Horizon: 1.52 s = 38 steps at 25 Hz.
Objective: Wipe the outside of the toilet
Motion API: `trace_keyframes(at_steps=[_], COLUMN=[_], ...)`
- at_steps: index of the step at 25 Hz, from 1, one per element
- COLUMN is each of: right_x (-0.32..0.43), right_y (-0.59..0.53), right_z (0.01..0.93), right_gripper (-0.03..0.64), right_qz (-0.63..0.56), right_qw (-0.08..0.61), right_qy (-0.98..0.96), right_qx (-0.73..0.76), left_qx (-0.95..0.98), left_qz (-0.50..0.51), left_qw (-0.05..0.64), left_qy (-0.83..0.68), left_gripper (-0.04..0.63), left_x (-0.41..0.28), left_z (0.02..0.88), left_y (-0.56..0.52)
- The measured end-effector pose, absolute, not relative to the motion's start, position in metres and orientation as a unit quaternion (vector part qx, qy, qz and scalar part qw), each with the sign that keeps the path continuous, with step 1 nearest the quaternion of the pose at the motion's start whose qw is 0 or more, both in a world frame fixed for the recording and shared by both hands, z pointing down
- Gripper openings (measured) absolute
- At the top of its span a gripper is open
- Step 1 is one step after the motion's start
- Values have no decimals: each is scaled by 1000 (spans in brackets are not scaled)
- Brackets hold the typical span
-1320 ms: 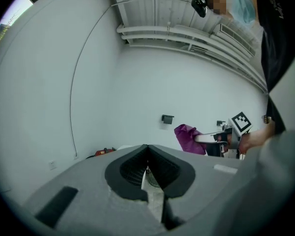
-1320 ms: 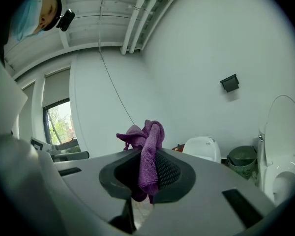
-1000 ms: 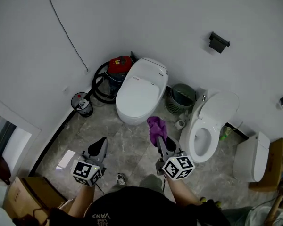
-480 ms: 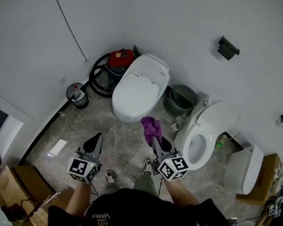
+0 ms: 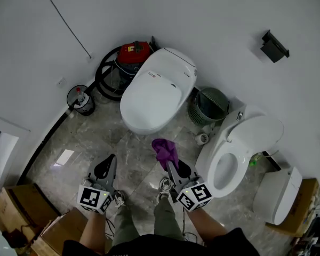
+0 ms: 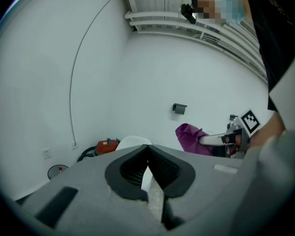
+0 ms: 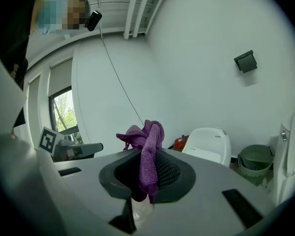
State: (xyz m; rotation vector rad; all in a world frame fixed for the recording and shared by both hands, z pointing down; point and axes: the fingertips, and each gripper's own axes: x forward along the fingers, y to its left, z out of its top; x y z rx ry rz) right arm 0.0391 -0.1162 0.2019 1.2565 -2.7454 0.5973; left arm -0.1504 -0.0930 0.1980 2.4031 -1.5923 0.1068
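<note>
A white toilet with its lid shut [image 5: 153, 92] stands against the far wall; it shows small in the right gripper view [image 7: 209, 144] and behind the jaws in the left gripper view [image 6: 132, 142]. My right gripper [image 5: 170, 161] is shut on a purple cloth [image 5: 164, 151] [image 7: 145, 149], held in the air short of that toilet's front. My left gripper [image 5: 105, 167] is shut with nothing in it, lower left of the cloth. A second white toilet [image 5: 237, 145] with its lid up stands to the right.
A red vacuum with a black hose [image 5: 127, 55] sits left of the shut toilet. A green bin [image 5: 209, 105] stands between the two toilets. A small wire bin [image 5: 80, 100] is by the left wall. Cardboard boxes [image 5: 21, 220] lie bottom left. My shoes [image 5: 163, 186] are on the marble floor.
I have stepped closer, so the shut toilet lies nearer to both grippers. The purple cloth stays clamped in the right gripper. The left gripper stays shut.
</note>
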Motion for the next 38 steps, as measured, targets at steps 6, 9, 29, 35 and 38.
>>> trace_keyframes(at_steps=[6,9,29,35,38], right_x=[34,35,36,44,43], right_y=[-133,-130,-168,-176,-185], right_z=[264,298,518,565,590], right_gripper=[43,43,43,43,43], right_qz=[188,195,166,136,123], right_qw=[28,29,38,34,21], right_qy=[-902,-901,-897,-904,-907], right_qx=[387,388,408,403,402], left_qx=[827,830,853,858,859], left_qz=[38,43,44,41,48], left_qw=[124,129,145,118,102], left_qy=[-547,-541,-500,-498,-499], left_gripper=[6,6,6,6,6], left_x=[-139,-134,-93,-73,-71], left_z=[257,292,508,559,587], left_y=[-119,-122,-162,-174,-184])
